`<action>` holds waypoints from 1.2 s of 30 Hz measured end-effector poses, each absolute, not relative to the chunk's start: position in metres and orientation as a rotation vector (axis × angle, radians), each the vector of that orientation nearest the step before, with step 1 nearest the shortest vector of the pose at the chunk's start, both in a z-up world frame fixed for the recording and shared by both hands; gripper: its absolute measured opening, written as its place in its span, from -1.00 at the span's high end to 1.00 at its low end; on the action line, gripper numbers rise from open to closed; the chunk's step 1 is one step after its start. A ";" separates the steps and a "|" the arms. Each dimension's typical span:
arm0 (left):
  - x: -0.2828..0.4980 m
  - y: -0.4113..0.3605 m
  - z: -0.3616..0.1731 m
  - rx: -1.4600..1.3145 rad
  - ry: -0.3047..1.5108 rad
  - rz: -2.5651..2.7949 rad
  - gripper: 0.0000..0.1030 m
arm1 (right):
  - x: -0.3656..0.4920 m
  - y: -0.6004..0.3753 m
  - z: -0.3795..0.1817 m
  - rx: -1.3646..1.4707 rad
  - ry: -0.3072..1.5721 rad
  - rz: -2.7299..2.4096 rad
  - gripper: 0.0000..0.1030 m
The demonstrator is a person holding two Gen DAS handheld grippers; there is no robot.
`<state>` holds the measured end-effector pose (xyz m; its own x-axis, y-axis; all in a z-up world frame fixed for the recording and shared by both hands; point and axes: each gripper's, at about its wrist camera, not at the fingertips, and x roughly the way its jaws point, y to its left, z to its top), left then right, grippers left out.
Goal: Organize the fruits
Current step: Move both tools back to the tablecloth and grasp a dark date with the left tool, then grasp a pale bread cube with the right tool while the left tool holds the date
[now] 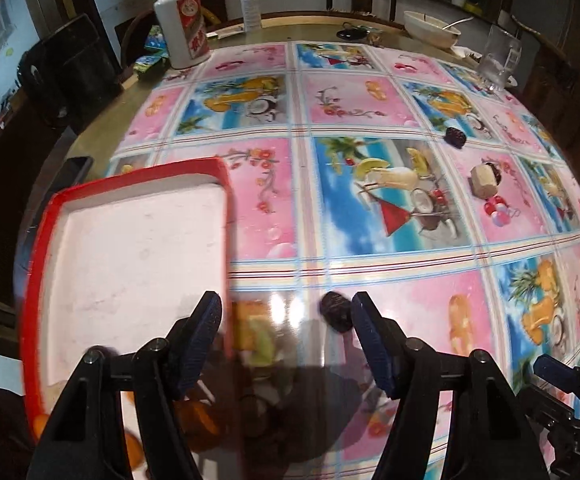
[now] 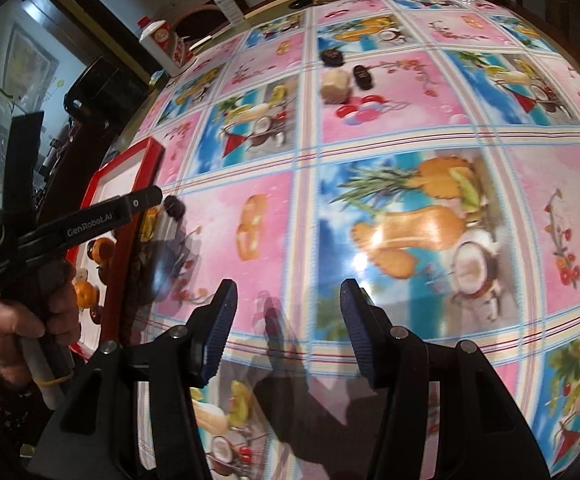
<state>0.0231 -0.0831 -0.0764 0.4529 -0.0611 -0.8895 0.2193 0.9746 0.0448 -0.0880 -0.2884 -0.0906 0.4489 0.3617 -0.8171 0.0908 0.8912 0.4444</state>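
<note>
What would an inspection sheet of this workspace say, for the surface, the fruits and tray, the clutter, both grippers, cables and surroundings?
Surface: table under a glossy fruit-print cloth.
Job's things: red-rimmed tray at left, orange fruits in its near end; one dark fruit by the left gripper's finger; a beige piece and another dark fruit lie farther off.
Clutter: white bottle, spray bottle, bowl, glass mug at the far edge.
Grippers: left gripper open, empty; right gripper open, empty.
Cables: nothing seen.
Surroundings: dark furniture; window at left.
</note>
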 end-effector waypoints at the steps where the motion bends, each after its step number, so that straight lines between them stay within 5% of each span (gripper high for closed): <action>1: 0.022 -0.087 -0.077 0.175 1.081 -0.159 -0.31 | -0.088 -0.293 -0.091 0.467 1.100 0.171 -0.07; 14: 0.026 -0.107 -0.089 0.208 1.110 -0.141 -0.29 | -0.017 -0.350 -0.061 0.416 0.993 0.113 -0.07; 24: 0.029 -0.111 -0.099 0.161 1.148 -0.183 0.53 | 0.058 -0.353 -0.079 0.376 1.037 0.099 0.22; 36: 0.027 -0.113 -0.099 0.174 1.123 -0.197 0.53 | 0.090 -0.341 -0.094 0.315 1.125 0.140 0.38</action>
